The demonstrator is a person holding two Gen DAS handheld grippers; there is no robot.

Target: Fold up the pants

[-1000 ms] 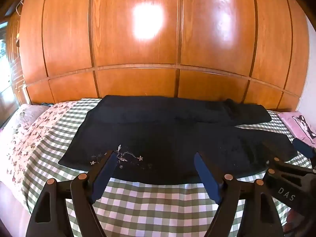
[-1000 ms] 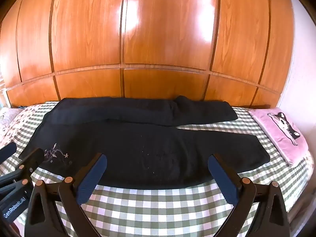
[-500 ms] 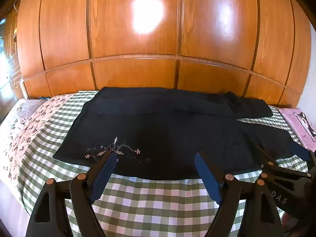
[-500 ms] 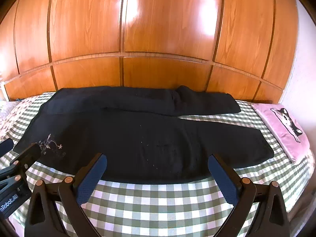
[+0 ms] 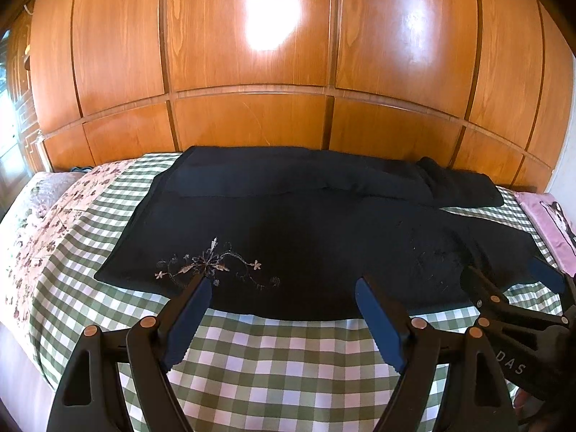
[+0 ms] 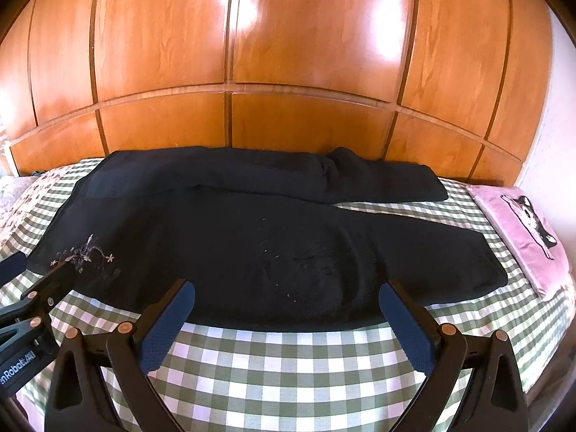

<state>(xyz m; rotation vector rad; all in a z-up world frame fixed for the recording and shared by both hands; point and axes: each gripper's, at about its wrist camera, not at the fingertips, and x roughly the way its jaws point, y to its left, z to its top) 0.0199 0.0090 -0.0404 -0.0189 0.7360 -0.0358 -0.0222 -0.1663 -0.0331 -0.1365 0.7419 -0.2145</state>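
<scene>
Grippers come first in both wrist views. The left gripper [image 5: 282, 315] hangs above the green-and-white checked bedspread [image 5: 273, 367] with its blue-padded fingers spread wide, grasping nothing. The right gripper [image 6: 288, 318] does the same a little to its right, also released and empty. Both sit just short of the near edge of the black pants [image 6: 252, 244], probably so each can pinch that hem at a separate spot and lift it evenly.

The pants lie flat across the bed, waistband to the left, legs running right. The near leg is spread smooth; the far leg lies beside it, slightly bunched near its middle. A small floral embroidery [image 5: 212, 266] marks the near hip, just beyond the left gripper's left finger. Judged from this layout, no fold has been made yet.

To the right, a pink pillow [image 6: 522, 230] with a cat design rests well apart from the pants. Behind everything stands a glossy wooden headboard [image 6: 288, 72]. No containers appear anywhere.
</scene>
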